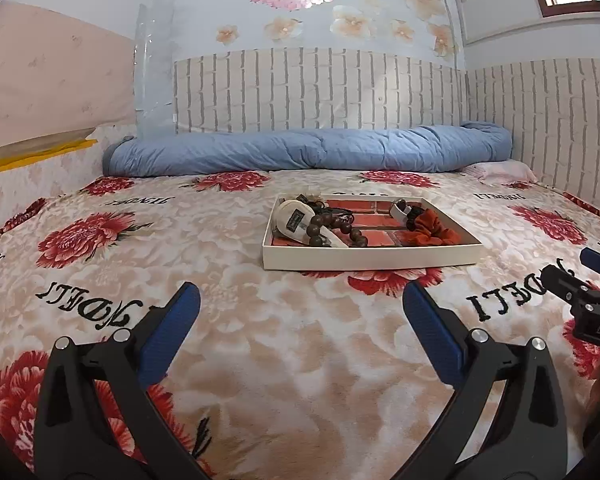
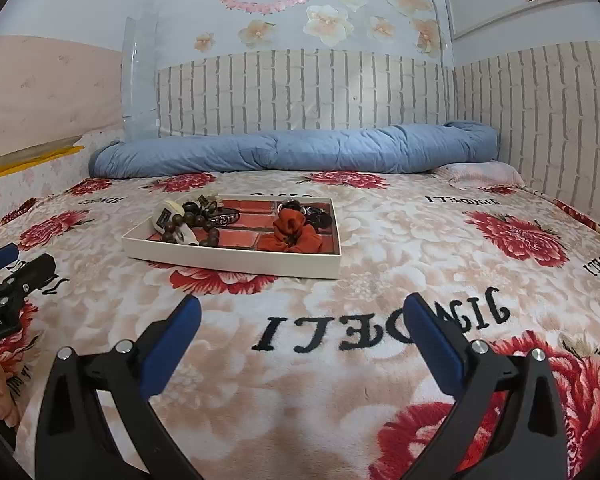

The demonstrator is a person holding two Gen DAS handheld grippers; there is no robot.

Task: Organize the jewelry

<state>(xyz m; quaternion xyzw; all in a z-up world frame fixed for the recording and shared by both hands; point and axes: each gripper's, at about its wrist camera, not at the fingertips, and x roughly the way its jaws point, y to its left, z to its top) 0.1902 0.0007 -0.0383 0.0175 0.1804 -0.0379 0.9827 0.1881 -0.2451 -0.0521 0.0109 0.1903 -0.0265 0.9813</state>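
Jewelry sits gathered in a shallow white tray (image 1: 370, 258) on the flowered blanket (image 1: 228, 248), around the middle of the bed. At the tray's left end a wooden bead bracelet (image 1: 334, 232) lies draped over a white tagged piece (image 1: 296, 220); at its right end lies a rust-orange scrunchie (image 1: 434, 228) with dark pieces just behind it. The tray's floor has a red brick pattern. Both grippers hover nearer than the tray, well apart from it. The left gripper (image 1: 300, 308) has its jaws spread wide and holds nothing; the right gripper (image 2: 302, 314) likewise stands spread and bare, just to the right. A rolled blue quilt (image 2: 296, 152) lies along the far wall behind the tray.
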